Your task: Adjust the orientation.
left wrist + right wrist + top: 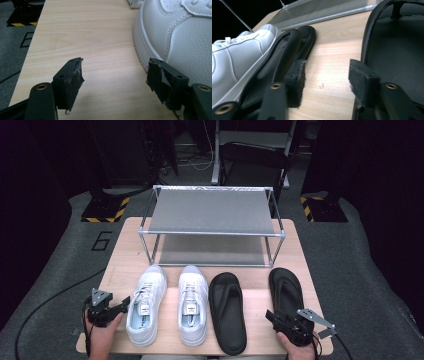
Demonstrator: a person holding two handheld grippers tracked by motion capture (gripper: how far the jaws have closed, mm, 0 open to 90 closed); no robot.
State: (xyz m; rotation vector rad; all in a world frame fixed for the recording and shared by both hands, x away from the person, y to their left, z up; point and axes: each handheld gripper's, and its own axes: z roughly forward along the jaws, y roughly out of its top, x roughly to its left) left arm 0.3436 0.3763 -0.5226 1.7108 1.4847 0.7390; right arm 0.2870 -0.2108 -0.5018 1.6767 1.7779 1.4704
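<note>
Two white sneakers, left (145, 302) and right (192, 302), lie side by side on the wooden table (260, 282), with two black flip-flops, left (227, 312) and right (286, 287), to their right. My left gripper (122, 304) is open beside the left sneaker's (180, 32) outer side, low over bare wood; its right pad (160, 76) is close to the sole. My right gripper (274, 316) is open at the heel of the right flip-flop (397, 50). Between its jaws lies the strip of table separating the two flip-flops, the left one (287, 47) just beyond its left pad (297, 75).
A two-tier metal shoe rack (212, 212) with grey shelves stands at the back of the table. Dark floor surrounds the table, with a cable (45, 305) at the left. Bare wood lies left of the sneakers (82, 32).
</note>
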